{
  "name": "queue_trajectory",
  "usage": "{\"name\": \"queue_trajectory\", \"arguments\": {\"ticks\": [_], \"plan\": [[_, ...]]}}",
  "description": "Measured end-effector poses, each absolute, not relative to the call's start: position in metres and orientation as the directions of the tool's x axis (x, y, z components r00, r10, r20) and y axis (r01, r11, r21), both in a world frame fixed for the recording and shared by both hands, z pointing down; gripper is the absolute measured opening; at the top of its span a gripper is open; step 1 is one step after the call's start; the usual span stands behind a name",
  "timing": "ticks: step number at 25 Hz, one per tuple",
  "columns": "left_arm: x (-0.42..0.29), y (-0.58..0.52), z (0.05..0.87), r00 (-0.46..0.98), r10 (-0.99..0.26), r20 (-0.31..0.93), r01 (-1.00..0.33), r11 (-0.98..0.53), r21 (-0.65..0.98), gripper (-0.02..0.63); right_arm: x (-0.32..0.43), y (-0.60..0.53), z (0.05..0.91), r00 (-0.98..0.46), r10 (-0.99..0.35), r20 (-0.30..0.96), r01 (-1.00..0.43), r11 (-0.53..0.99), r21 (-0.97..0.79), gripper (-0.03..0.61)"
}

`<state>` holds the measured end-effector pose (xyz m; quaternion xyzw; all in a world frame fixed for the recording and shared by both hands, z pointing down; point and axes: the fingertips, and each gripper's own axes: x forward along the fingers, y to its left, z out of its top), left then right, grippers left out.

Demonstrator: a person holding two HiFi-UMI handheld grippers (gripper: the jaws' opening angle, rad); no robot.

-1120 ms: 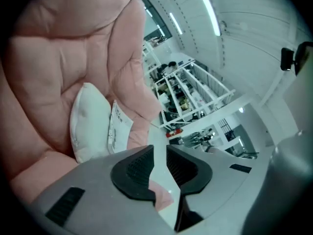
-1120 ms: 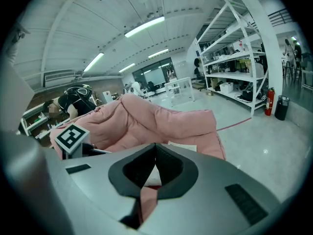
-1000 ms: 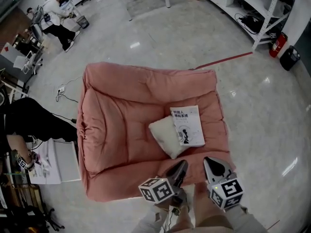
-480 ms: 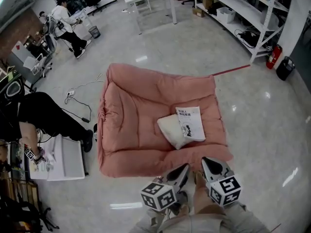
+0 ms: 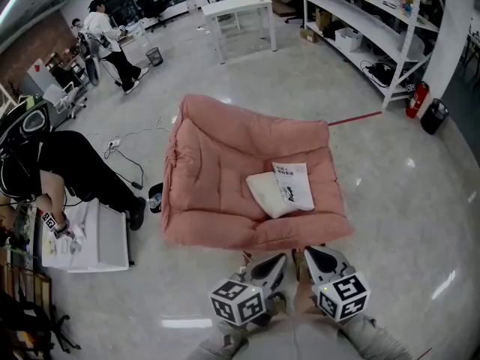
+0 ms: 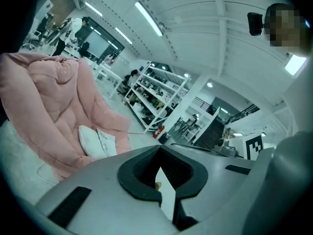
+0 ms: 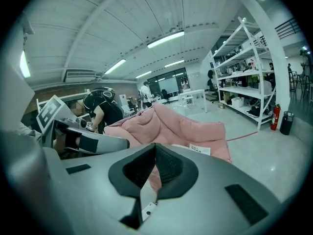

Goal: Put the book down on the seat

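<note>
- Your left gripper (image 5: 276, 262) has its jaws pressed together with nothing between them, and you hold it low in front of you
- Your right gripper (image 5: 310, 255) sits just beside it, jaws likewise closed and empty
- The book (image 5: 293, 185) lies flat on the pink seat (image 5: 214, 163), touching the white pillow (image 5: 266, 195), apart from both grippers

White book (image 5: 293, 185) with dark print lies flat, cover up, on right part of pink padded seat (image 5: 217, 156)
</note>
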<state>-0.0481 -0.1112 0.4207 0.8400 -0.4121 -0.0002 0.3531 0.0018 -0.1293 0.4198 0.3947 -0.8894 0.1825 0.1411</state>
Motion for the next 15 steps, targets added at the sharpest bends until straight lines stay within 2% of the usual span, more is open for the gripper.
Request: {"name": "queue_trajectory", "arguments": {"ticks": [15], "plan": [[-0.066, -0.096, 0.409, 0.617, -0.724, 0.31, -0.735, -0.389, 0.555, 0.006, -0.003, -0.104, 0.407, -0.629, -0.68, 0.378, -0.764, 0.631, -0.137, 0.005]]}}
